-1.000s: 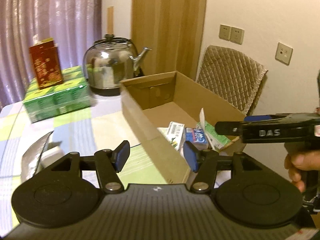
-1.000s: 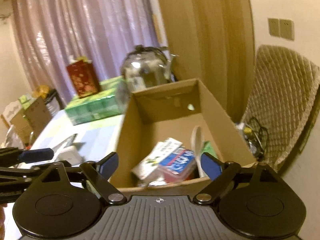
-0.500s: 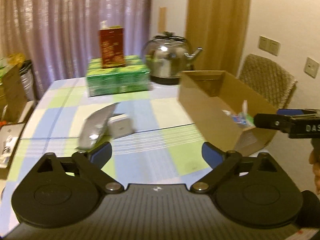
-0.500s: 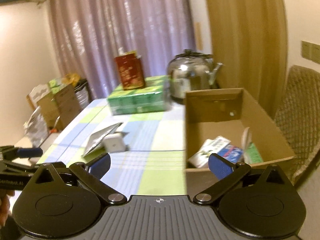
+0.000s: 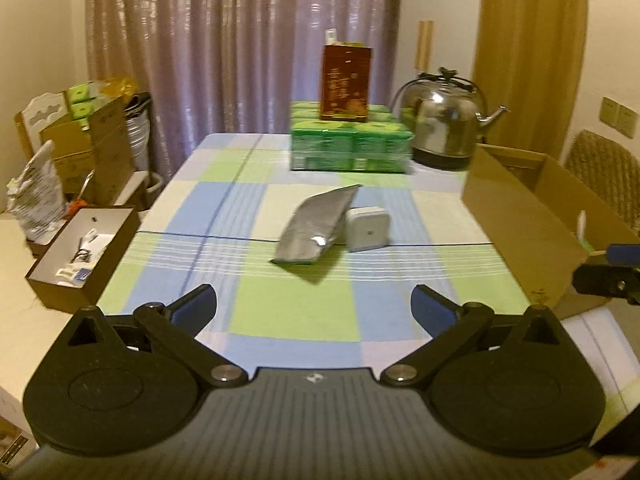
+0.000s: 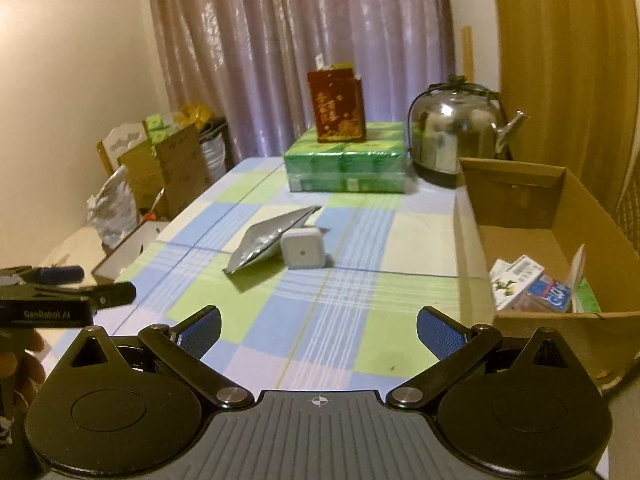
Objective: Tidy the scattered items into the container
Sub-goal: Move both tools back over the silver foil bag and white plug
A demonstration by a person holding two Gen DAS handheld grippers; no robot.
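Observation:
A silver foil pouch [image 5: 318,222] [image 6: 268,242] lies mid-table, with a small white cube-shaped box [image 5: 367,228] [image 6: 302,253] touching its right side. The open cardboard box [image 5: 528,216] [image 6: 560,320] stands at the table's right edge and holds several small packets [image 6: 532,286]. My left gripper [image 5: 314,310] hovers open over the near table, empty, well short of the pouch. My right gripper [image 6: 318,330] is open and empty too, near the front edge, left of the box. Each gripper shows at the edge of the other's view.
At the back stand a green wrapped pack [image 5: 350,146] with a red carton [image 5: 345,82] on top and a steel kettle [image 5: 444,120]. A brown tray of oddments [image 5: 82,258] and cardboard boxes [image 5: 92,144] sit left of the table. A woven chair [image 5: 604,176] is behind the box.
Both grippers have pulled back from the cardboard box and swung left toward the table's middle. The left gripper's jaws have widened. The pouch and white box now sit ahead.

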